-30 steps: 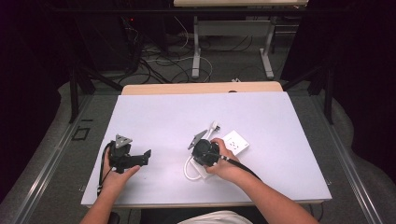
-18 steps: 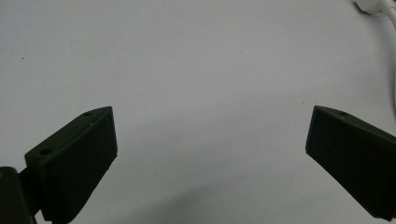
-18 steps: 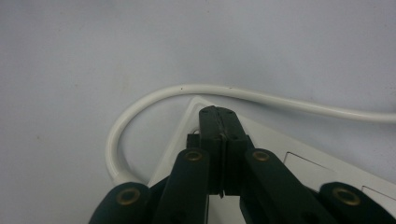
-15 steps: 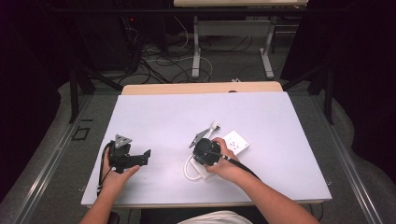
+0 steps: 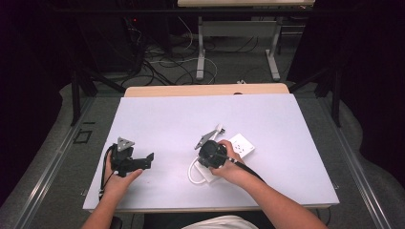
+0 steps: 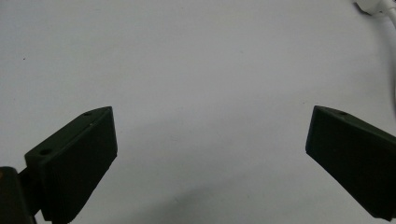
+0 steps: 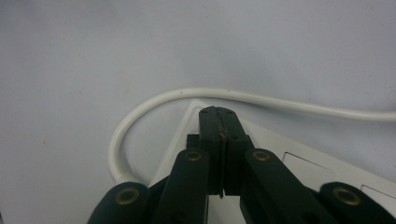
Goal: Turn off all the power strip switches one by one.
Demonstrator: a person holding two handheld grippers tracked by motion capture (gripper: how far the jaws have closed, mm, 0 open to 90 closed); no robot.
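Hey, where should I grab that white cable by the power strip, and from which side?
Probably grip the white cable on its raised curve, coming from above with jaws straddling it. There it loops clear of the white power strip over bare table.

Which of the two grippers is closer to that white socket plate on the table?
Right. The right gripper hovers directly over the white socket plate; the left gripper sits well off to its left.

The far half and left part of the white table point(image 5: 162, 119) lie bare, giving open passage there. Right of centre, the white socket block point(image 5: 242, 145) and its looping white cable point(image 7: 154, 105) take up the surface, with the right gripper point(image 5: 210, 153) over them. The left gripper point(image 5: 133, 162) has bare tabletop between its spread jaws.
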